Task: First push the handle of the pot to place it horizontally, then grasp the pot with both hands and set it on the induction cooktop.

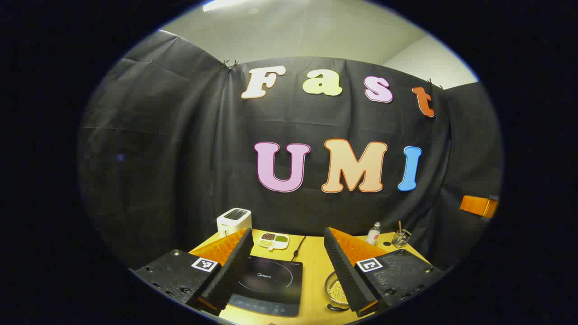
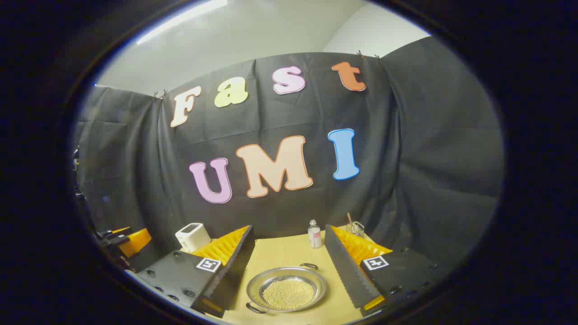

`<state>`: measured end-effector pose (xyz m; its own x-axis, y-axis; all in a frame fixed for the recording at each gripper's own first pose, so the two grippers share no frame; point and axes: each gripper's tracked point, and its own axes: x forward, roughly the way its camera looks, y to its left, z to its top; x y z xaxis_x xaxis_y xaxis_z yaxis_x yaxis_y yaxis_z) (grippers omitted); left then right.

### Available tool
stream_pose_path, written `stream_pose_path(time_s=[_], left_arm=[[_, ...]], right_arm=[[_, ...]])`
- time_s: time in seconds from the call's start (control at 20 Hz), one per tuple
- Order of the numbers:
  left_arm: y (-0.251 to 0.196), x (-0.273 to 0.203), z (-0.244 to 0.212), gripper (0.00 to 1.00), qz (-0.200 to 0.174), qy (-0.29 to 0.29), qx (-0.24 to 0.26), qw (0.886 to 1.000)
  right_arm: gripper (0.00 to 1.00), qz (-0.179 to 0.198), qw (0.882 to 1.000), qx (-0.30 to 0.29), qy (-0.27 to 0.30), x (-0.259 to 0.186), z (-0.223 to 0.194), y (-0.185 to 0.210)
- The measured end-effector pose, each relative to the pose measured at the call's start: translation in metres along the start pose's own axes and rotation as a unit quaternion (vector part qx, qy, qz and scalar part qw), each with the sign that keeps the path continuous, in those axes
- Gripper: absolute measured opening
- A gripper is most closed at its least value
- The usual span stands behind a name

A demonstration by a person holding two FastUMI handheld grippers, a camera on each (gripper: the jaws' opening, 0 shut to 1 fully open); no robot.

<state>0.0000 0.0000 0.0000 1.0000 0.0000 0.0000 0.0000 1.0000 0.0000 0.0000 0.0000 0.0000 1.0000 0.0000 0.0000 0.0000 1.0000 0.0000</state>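
Note:
The pot (image 2: 287, 289) is a shallow steel pan holding pale beans, with one black loop handle at its far rim (image 2: 309, 266) and one at its near left rim (image 2: 255, 308). It sits on the yellow table between the fingers of my right gripper (image 2: 289, 253), which is open and above it. In the left gripper view the black induction cooktop (image 1: 268, 284) lies on the table under the open left gripper (image 1: 289, 250). The pot (image 1: 336, 292) peeks out beside the left gripper's right finger (image 1: 345, 271), to the right of the cooktop.
A white toaster (image 1: 234, 221) and a divided white dish of beans (image 1: 273, 240) stand at the back left. A small bottle (image 2: 314, 234) and a glass with a stick (image 2: 355, 228) stand at the back right. The cooktop's cord (image 1: 298, 247) runs toward the wall.

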Motion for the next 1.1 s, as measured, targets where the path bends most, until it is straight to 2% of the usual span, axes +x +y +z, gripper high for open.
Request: stream_pose_path(time_s=[0.2, 0.25, 0.5, 0.7, 0.75, 0.9, 0.95, 1.0, 1.1], left_arm=[[0.009, 0.010, -0.007, 0.96, -0.003, 0.015, -0.001, 1.000], [0.010, 0.011, -0.008, 0.92, -0.001, 0.017, 0.001, 1.000], [0.011, 0.019, -0.004, 0.92, 0.008, 0.017, 0.012, 1.000], [0.007, 0.017, -0.006, 0.92, 0.019, 0.020, 0.014, 1.000], [0.007, 0.016, -0.006, 0.96, 0.023, 0.021, 0.016, 0.999], [0.005, 0.013, -0.002, 0.96, 0.039, 0.014, 0.018, 0.999], [0.004, 0.011, -0.005, 0.92, 0.044, 0.015, 0.020, 0.999], [0.003, 0.010, -0.005, 0.96, 0.048, 0.015, 0.022, 0.999], [-0.001, 0.007, -0.001, 0.96, 0.056, 0.011, 0.024, 0.998]], right_arm=[[0.92, 0.000, 1.000, -0.011, 0.012, 0.006, 0.002, 0.009], [0.92, 0.000, 1.000, -0.013, 0.009, 0.007, 0.006, 0.010], [0.92, -0.012, 1.000, -0.026, 0.011, 0.015, 0.008, -0.005], [0.92, -0.013, 0.999, -0.030, 0.035, 0.020, -0.006, -0.022], [0.92, -0.012, 0.999, -0.033, 0.034, 0.023, -0.004, -0.024], [0.98, -0.004, 0.999, -0.032, 0.030, 0.027, -0.001, -0.032], [1.00, -0.004, 0.999, -0.031, 0.029, 0.028, 0.001, -0.037], [0.92, -0.002, 0.999, -0.028, 0.029, 0.029, 0.001, -0.040], [0.92, 0.002, 0.999, -0.025, 0.031, 0.033, 0.000, -0.048]])
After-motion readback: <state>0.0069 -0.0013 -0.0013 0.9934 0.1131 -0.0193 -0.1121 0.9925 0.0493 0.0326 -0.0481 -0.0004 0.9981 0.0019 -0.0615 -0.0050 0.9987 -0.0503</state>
